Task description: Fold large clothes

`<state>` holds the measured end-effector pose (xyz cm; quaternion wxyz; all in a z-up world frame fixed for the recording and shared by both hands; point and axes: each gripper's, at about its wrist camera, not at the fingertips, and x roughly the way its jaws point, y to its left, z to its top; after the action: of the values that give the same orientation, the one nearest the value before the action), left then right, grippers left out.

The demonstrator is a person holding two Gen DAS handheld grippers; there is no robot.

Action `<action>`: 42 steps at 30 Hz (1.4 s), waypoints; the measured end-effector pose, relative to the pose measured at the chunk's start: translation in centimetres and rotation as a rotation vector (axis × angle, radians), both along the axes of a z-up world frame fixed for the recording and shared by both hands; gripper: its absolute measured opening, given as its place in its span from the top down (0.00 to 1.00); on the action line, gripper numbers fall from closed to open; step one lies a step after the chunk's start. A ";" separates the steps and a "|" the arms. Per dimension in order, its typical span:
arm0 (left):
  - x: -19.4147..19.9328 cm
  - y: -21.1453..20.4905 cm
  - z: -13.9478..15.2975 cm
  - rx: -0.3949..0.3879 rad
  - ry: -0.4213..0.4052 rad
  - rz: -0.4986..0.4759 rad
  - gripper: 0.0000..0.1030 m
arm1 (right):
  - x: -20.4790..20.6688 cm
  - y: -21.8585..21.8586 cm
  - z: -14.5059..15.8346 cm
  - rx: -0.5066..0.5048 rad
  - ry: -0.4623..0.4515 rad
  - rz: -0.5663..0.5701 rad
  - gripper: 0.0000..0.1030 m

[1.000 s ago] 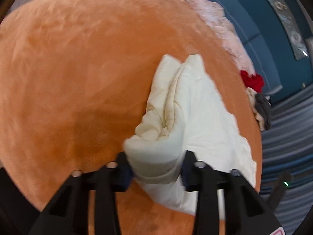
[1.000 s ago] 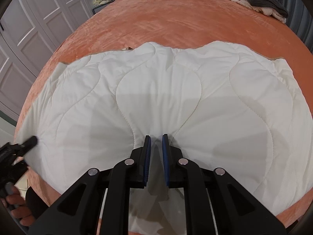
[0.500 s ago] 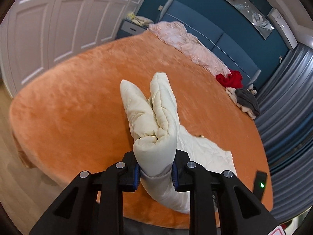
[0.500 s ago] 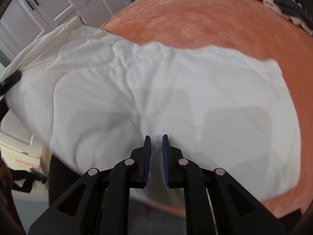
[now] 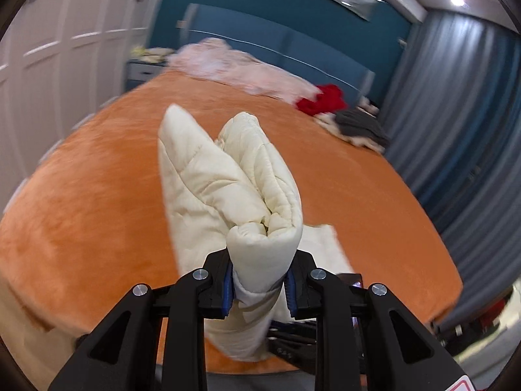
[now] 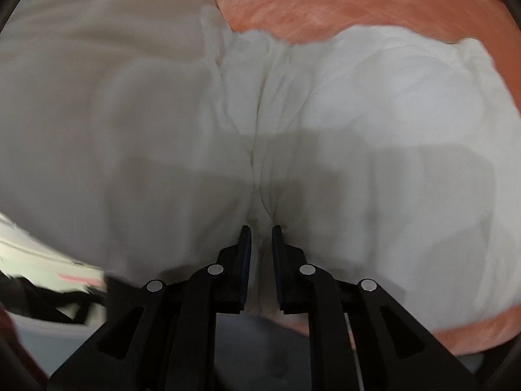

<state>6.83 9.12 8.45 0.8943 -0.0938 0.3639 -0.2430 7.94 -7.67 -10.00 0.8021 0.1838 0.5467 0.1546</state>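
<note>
A cream quilted garment (image 5: 228, 182) is bunched in a thick fold between the jaws of my left gripper (image 5: 260, 280), which is shut on it and holds it raised above the orange bed (image 5: 81, 215). In the right wrist view the same white garment (image 6: 374, 130) fills most of the frame, blurred. My right gripper (image 6: 260, 238) is shut on its near edge, with a thin pinch of fabric between the jaws. The left part of the cloth rises up and folds over.
At the far end of the bed lie a pink cloth (image 5: 234, 68), a red garment (image 5: 322, 99) and a grey and beige pile (image 5: 361, 127). White wardrobe doors (image 5: 65, 65) stand left, a grey curtain (image 5: 465, 123) right.
Both grippers have lifted the garment off the bed. The left gripper has risen and tilted up with its fold; in the right view the cloth has come closer and bunched.
</note>
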 end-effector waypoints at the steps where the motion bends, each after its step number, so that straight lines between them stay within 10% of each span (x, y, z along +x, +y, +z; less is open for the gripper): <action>1: 0.0 -1.2 0.0 0.001 0.001 -0.023 0.80 | -0.7 -1.0 0.8 0.001 -0.017 -0.014 0.87; 13: -1.4 -16.0 -7.3 0.219 0.199 -0.221 0.66 | -8.5 -14.5 5.5 -0.188 -0.074 -0.287 0.77; 18: -5.2 -13.5 -5.9 0.196 0.137 -0.221 0.25 | -9.1 -16.0 8.6 -0.152 -0.151 -0.336 0.65; 29: -5.0 -5.6 -12.4 0.267 0.326 0.006 0.24 | -4.0 -9.2 13.3 -0.079 -0.280 -0.128 0.38; 35: -4.1 -5.7 -15.2 0.278 0.352 0.008 0.24 | -0.7 -7.8 10.0 -0.126 -0.144 -0.105 0.39; 38: -3.5 -5.5 -16.5 0.312 0.357 0.025 0.37 | -0.5 -8.4 8.7 -0.080 -0.107 -0.101 0.76; 42: -3.3 -5.4 -15.7 0.299 0.324 -0.007 0.56 | -1.7 -10.7 9.1 -0.049 -0.137 -0.162 0.84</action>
<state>3.54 3.77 -7.28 0.8271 0.0035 0.5353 -0.1713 6.25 -18.34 -0.94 0.8517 0.1968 0.4775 0.0883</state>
